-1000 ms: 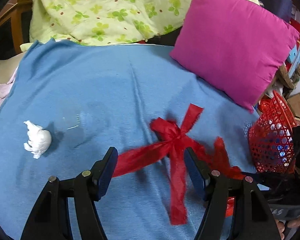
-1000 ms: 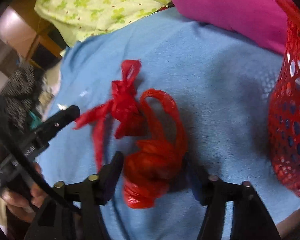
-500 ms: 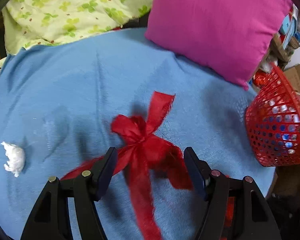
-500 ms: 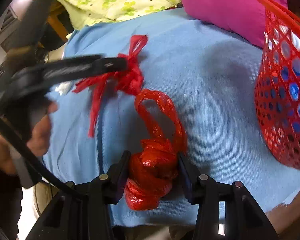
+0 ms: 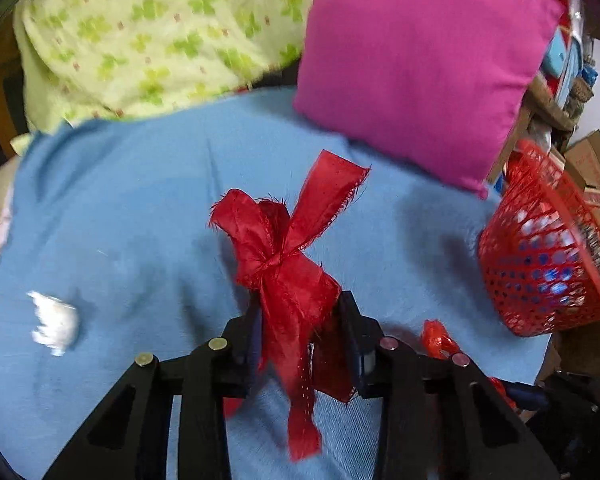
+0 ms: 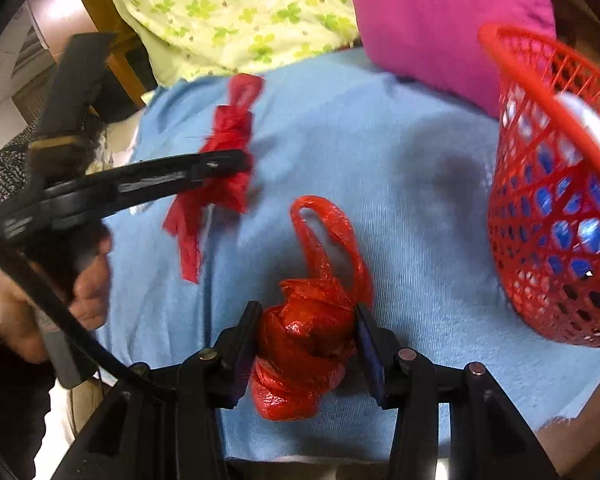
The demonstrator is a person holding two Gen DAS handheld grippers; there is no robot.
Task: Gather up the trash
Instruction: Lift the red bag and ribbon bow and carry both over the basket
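Observation:
My left gripper (image 5: 300, 316) is shut on a red ribbon bow (image 5: 284, 256) and holds it above the blue blanket (image 5: 140, 200); its tails hang down. The bow also shows in the right wrist view (image 6: 228, 152), gripped by the left gripper (image 6: 240, 164). My right gripper (image 6: 306, 332) is shut on a crumpled red plastic bag (image 6: 304, 340) at the blanket's near edge; the bag's handles loop forward. A red mesh basket (image 6: 556, 208) stands to the right, also seen in the left wrist view (image 5: 540, 264). A white crumpled tissue (image 5: 56, 322) lies on the blanket at the left.
A magenta pillow (image 5: 416, 60) and a green-patterned quilt (image 5: 152, 36) lie at the back of the blanket. Boxes and clutter (image 5: 588, 160) stand beyond the basket. The person's hand (image 6: 76, 280) holds the left gripper's handle.
My left gripper has closed on the ribbon bow and lifted it. My right gripper has closed on the red plastic bag. The basket looks nearer in the right wrist view.

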